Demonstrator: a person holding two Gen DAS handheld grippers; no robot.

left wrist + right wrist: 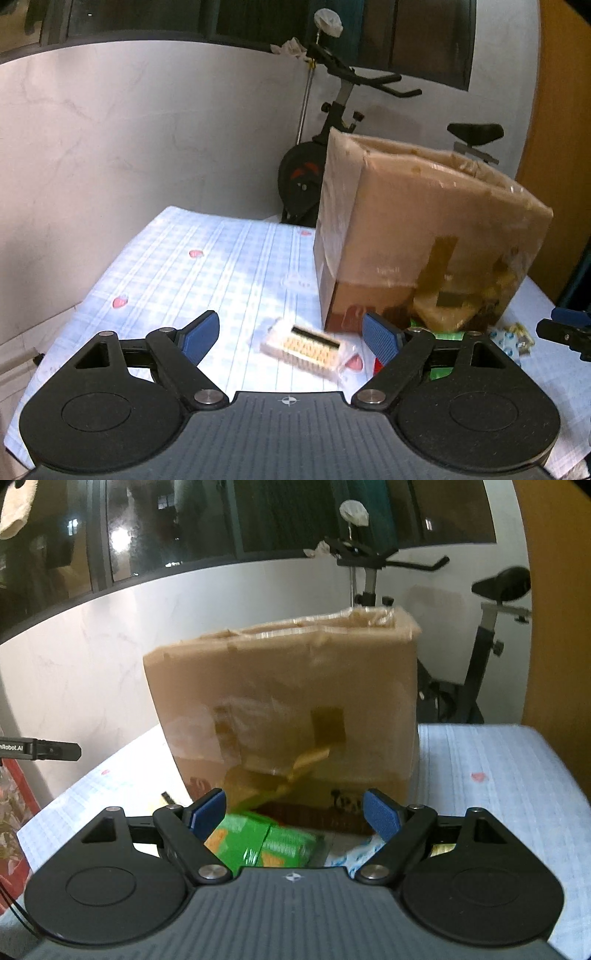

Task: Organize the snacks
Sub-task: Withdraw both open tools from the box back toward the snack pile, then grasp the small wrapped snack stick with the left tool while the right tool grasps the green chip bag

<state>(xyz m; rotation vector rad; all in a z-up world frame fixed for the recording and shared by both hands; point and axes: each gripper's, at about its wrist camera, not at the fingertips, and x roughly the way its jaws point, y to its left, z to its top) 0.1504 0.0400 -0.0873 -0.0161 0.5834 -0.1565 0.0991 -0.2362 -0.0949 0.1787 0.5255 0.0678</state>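
Your left claw (290, 334) stands wide, blue pads apart and gripping nothing. Between its fingers, lying on the blue-and-white checked bench cover (207, 258), is a clear-wrapped pack of pale wafer biscuits (308, 349); neither pad touches it. At two o'clock from that pack stands the tall brown cardboard box patched with tape (424, 236), upright on the bench. At the box's foot, around three o'clock, lies a small pile of loose snack packets (513, 338), blurred.

Your right claw (293, 814) is just as wide and holds nothing. Low between its fingers, toward seven o'clock, lies a green snack packet with orange crackers pictured on it (258, 843), resting on the bench just in front of the cardboard box (288, 686). A black exercise bike (476, 657) stands behind the bench at two o'clock.
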